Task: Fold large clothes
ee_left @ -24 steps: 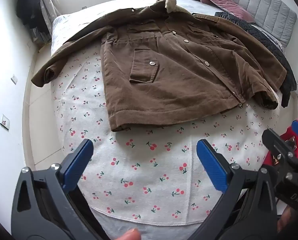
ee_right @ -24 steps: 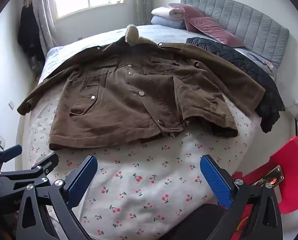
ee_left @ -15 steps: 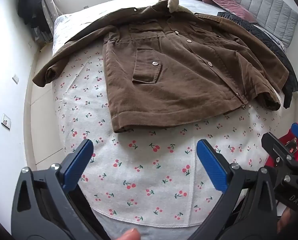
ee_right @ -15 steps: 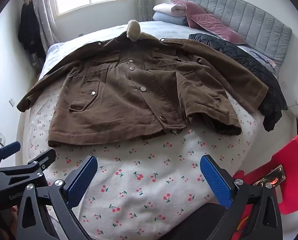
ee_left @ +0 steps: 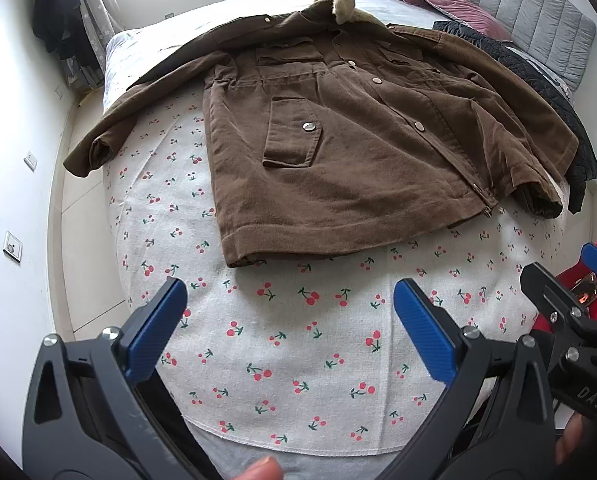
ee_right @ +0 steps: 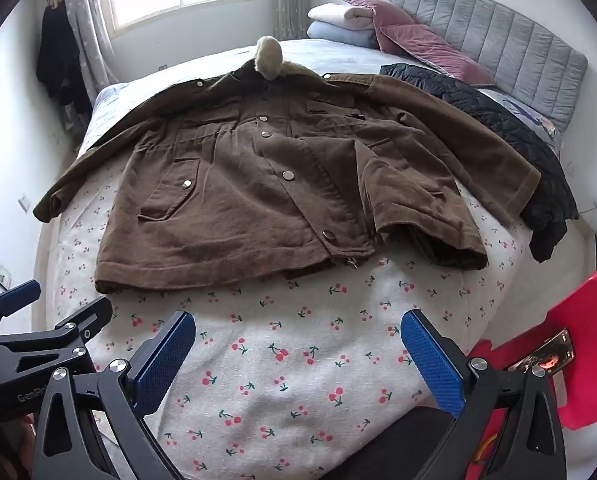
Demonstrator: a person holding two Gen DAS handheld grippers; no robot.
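A large brown jacket (ee_left: 350, 152) (ee_right: 258, 200) with a fleece collar lies spread face up on the cherry-print bed sheet (ee_left: 298, 340) (ee_right: 278, 360), both sleeves stretched out to the sides. My left gripper (ee_left: 290, 312) hovers open over bare sheet just short of the jacket's hem, nothing between its blue pads. My right gripper (ee_right: 298, 344) is open too, likewise over the sheet in front of the hem. Each gripper shows at the edge of the other's view. The left sleeve's cuff (ee_left: 86, 156) hangs over the bed's edge.
A black quilted coat (ee_right: 498, 136) lies under the jacket's right sleeve at the bed's right side. Pillows and folded blankets (ee_right: 362, 24) sit by the grey headboard. A red chair (ee_right: 554, 352) stands at the lower right. Dark clothes (ee_right: 58, 60) hang by the window.
Both grippers have moved forward toward the jacket's hem, so the jacket looks closer and lower in both views. Both stay open.
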